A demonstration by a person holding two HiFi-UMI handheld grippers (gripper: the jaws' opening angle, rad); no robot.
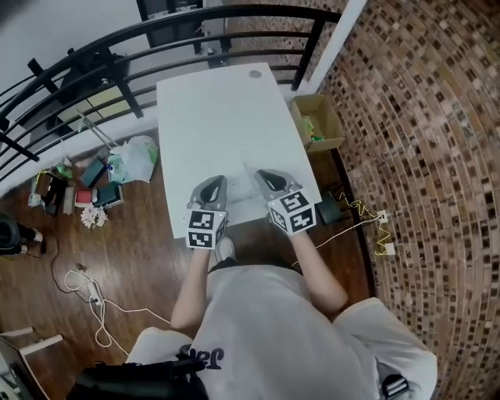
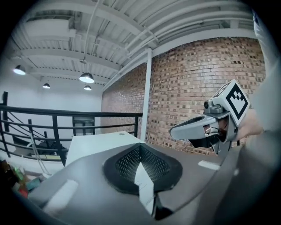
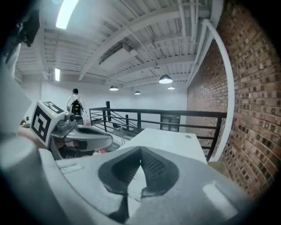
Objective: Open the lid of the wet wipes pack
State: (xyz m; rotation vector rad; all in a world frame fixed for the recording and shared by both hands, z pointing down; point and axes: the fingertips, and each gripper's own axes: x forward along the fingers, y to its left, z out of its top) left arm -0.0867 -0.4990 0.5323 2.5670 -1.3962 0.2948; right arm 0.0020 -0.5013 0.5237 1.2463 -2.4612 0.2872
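1. A person stands at the near end of the white table (image 1: 219,109). The white shirt (image 1: 266,328) carries dark lettering near its hem. It reads in part "Ja"; the rest is not legible.
2. The left gripper (image 2: 140,146) is held above the table's near edge, left of centre. Its jaws are pressed together at the tips with nothing pinched. Its marker cube (image 1: 205,229) bears black-and-white square codes and no lettering.
3. The right gripper (image 3: 140,151) is held above the same edge, right of centre and just beside the left one. Its jaws are likewise pressed together and hold nothing. Its marker cube (image 1: 291,212) shows the same kind of code.
4. The wet wipes pack (image 1: 251,187) shows only as a faint pale outline on the table's near end, between the two grippers. It is touched by neither. Its lid and any brand print cannot be made out.
5. On the floor right of the table stands an open cardboard box (image 1: 316,121) with green contents. Left of the table lies a white plastic bag (image 1: 134,158).
6. A small round grey disc (image 1: 255,74) sits at the table's far end. A black railing (image 1: 195,23) runs just beyond that end, and a brick wall (image 1: 422,117) rises to the table's right.
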